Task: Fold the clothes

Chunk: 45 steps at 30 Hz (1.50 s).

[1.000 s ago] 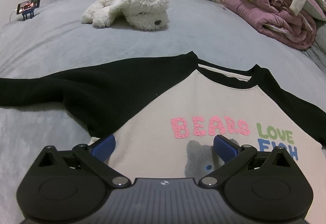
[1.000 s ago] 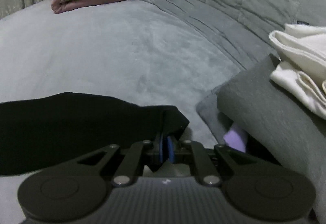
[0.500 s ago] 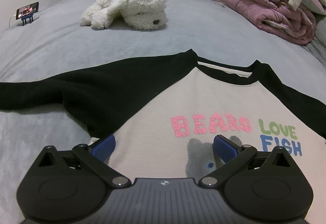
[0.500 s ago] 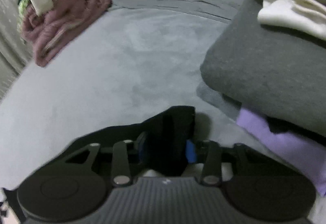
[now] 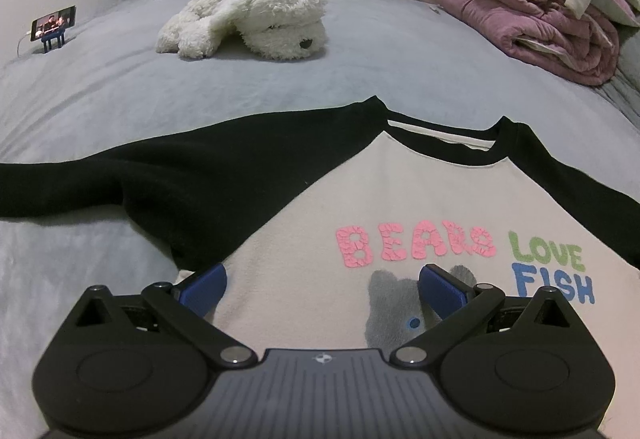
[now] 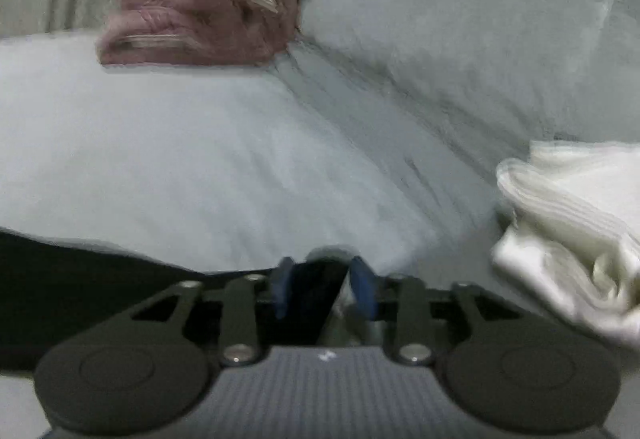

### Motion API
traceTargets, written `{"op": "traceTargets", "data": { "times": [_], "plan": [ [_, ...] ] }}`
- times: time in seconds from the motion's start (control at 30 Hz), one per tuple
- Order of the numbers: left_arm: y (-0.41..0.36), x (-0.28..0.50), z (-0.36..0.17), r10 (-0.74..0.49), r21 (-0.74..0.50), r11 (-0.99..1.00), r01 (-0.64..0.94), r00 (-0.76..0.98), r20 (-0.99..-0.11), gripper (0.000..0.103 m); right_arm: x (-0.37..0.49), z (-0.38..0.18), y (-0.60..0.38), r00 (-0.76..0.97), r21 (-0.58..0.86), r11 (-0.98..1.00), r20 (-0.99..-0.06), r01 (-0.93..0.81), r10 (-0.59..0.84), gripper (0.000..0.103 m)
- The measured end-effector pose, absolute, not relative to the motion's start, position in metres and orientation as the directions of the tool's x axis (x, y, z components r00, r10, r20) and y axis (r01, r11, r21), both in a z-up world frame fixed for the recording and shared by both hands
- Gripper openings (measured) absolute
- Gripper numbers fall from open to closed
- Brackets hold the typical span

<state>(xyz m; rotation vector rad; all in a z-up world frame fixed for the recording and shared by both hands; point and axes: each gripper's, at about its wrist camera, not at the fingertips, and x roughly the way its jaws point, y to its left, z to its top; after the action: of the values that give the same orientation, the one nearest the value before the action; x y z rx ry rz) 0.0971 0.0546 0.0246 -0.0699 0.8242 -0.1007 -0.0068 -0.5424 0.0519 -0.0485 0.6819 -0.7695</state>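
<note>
A raglan shirt (image 5: pixel 360 199) lies face up on the grey bed, cream body with "BEARS LOVE FISH" print and black sleeves. One sleeve (image 5: pixel 120 179) stretches out flat to the left. My left gripper (image 5: pixel 320 279) hovers open over the shirt's chest, nothing between its blue pads (image 5: pixel 204 285). In the blurred right wrist view the other black sleeve (image 6: pixel 80 279) runs in from the left. Its cuff end (image 6: pixel 314 291) sits between the jaws of my right gripper (image 6: pixel 322 281). These jaws are opening, and a gap shows beside the right pad.
A white plush toy (image 5: pixel 256 21) and a phone on a stand (image 5: pixel 52 25) lie at the far side of the bed. A pink quilt (image 5: pixel 540 27) with loose garments is piled at the back right. Cream folded cloth (image 6: pixel 572 231) sits right of the cuff.
My right gripper went from shut on the sleeve cuff to parted pads, and its view swung back toward the pink quilt. The left gripper and the shirt's body stayed put.
</note>
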Motion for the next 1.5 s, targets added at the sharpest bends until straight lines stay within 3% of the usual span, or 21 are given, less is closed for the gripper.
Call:
{"op": "traceTargets", "data": {
  "times": [0.13,0.27,0.47,0.6,0.73,0.87,1.03,1.07,1.13,1.23,1.3,1.5],
  "plan": [
    [0.054,0.097,0.024,-0.112,-0.091,0.994,0.066,0.676,-0.729,0.103,-0.020,0.073,-0.557,0.555,-0.090,0.708,-0.556,0.700,-0.619,0.040],
    [0.053,0.096,0.024,-0.106,-0.082,0.994,0.067,0.677,-0.728,0.103,-0.028,0.088,-0.560,0.558,-0.023,0.697,-0.580,0.717,-0.593,0.046],
    [0.052,0.096,0.024,-0.104,-0.078,0.995,0.069,0.678,-0.728,0.103,-0.038,0.070,-0.592,0.584,0.308,0.627,-0.757,0.715,-0.294,0.042],
    [0.052,0.096,0.023,-0.102,-0.076,0.995,0.068,0.678,-0.728,0.103,-0.034,0.046,-0.604,0.490,0.256,0.547,-0.804,0.797,-0.338,0.038],
    [0.051,0.096,0.023,-0.099,-0.070,0.995,0.069,0.680,-0.727,0.103,-0.034,0.040,-0.611,0.558,0.338,0.524,-0.756,0.781,-0.344,0.008],
    [0.051,0.096,0.023,-0.102,-0.074,0.995,0.070,0.679,-0.727,0.103,-0.030,0.051,-0.595,0.586,0.245,0.614,-0.675,0.751,-0.447,0.007],
    [0.051,0.096,0.023,-0.102,-0.075,0.995,0.069,0.679,-0.727,0.103,-0.054,0.116,-0.548,0.831,0.255,0.802,-0.314,0.540,-0.459,0.007],
    [0.051,0.096,0.023,-0.101,-0.073,0.995,0.069,0.679,-0.727,0.103,-0.058,0.122,-0.543,0.840,0.222,0.821,-0.285,0.526,-0.461,0.007],
    [0.051,0.095,0.023,-0.101,-0.073,0.995,0.069,0.679,-0.727,0.103,-0.057,0.114,-0.549,0.816,0.196,0.814,-0.344,0.547,-0.466,0.007],
    [0.051,0.095,0.023,-0.100,-0.073,0.995,0.069,0.679,-0.727,0.103,-0.034,0.070,-0.578,0.634,0.140,0.712,-0.595,0.688,-0.495,0.007],
    [0.051,0.095,0.023,-0.100,-0.072,0.995,0.069,0.679,-0.727,0.103,-0.027,0.043,-0.594,0.548,0.140,0.657,-0.692,0.741,-0.470,0.007],
    [0.051,0.095,0.023,-0.099,-0.068,0.995,0.072,0.680,-0.727,0.103,-0.017,0.047,-0.587,0.495,0.030,0.658,-0.685,0.753,-0.535,0.007]
  ]
}}
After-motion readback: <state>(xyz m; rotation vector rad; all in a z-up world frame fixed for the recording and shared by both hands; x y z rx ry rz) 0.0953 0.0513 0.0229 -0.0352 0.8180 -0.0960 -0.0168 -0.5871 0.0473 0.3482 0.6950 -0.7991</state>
